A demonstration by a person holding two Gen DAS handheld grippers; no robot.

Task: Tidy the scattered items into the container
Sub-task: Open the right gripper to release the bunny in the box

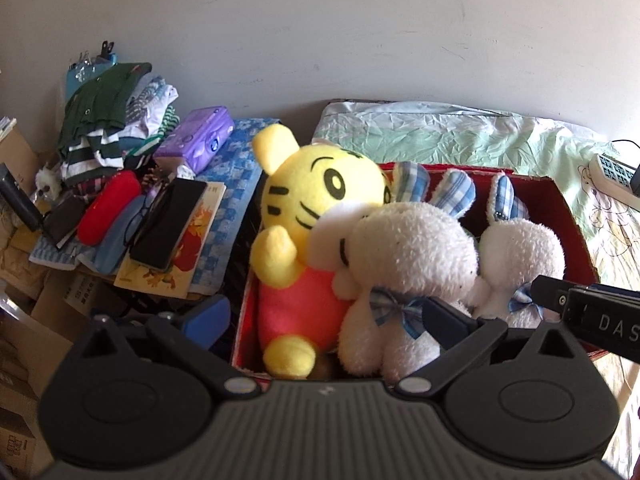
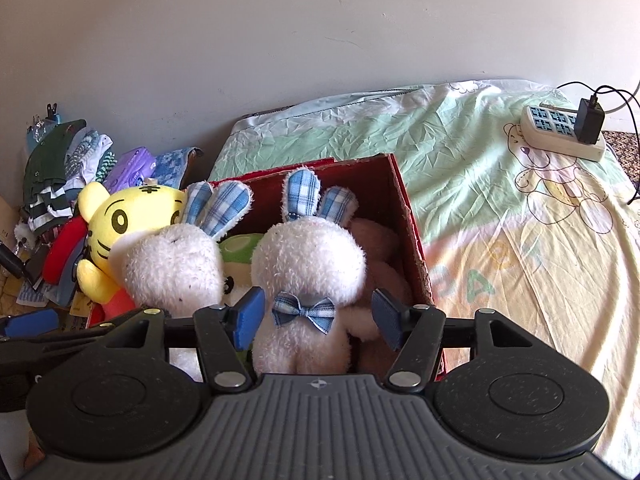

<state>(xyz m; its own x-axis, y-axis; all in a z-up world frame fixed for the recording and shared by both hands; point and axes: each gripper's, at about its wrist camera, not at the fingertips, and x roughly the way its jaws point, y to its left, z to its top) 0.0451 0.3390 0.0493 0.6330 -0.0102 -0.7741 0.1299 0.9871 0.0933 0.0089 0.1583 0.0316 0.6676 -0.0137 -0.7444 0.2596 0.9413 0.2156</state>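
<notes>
Ahead of both grippers, a red box (image 2: 404,216) sat on the bed (image 2: 500,208), its long axis running away from the tools toward the wall (image 2: 280,40). Inside it, just beyond the left gripper (image 1: 324,316), a yellow tiger (image 1: 312,216) stood upright, head up and face turned toward the right. Touching its right side was a white rabbit (image 1: 404,272), upright with its checked ears pointing up and away, bow facing the tool. A second rabbit (image 2: 308,272) stood upright just beyond the right gripper (image 2: 316,320), ears up, bow (image 2: 303,312) toward the camera, its body between the two blue pads (image 2: 250,316). Whether those pads touched the plush could not be told; they stood fairly wide apart. The left gripper's fingers were spread wide, one outside the box's left wall, the other against the first rabbit's bow. A power strip (image 2: 560,136) lay far off to the right.
</notes>
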